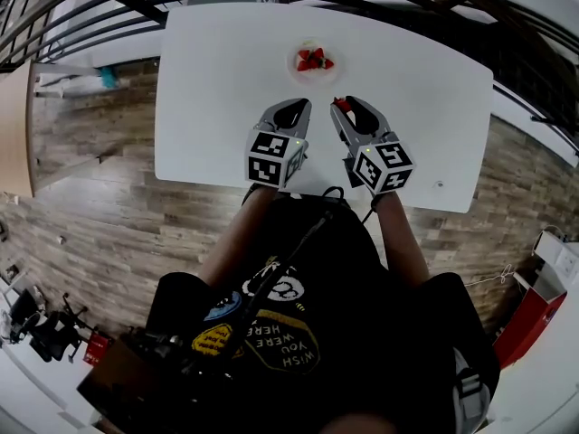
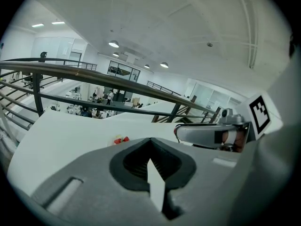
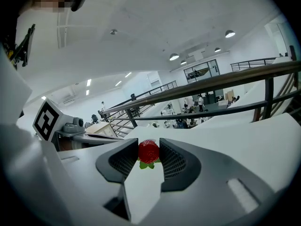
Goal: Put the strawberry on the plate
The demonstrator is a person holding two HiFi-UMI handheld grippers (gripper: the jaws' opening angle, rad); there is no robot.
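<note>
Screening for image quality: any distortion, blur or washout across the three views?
Head view: fisheye bows the table edges, white plate nearly washes into it. Left gripper view: black corner vignette, near claw slightly soft. Right gripper view: strawberry sharp, evenly lit.

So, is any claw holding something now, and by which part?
The right claw holds a strawberry, pinched by its red sides. The left claw is shut and empty.

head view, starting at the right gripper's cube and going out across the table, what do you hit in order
marker cube → fingers → held strawberry → plate → strawberries on it
</note>
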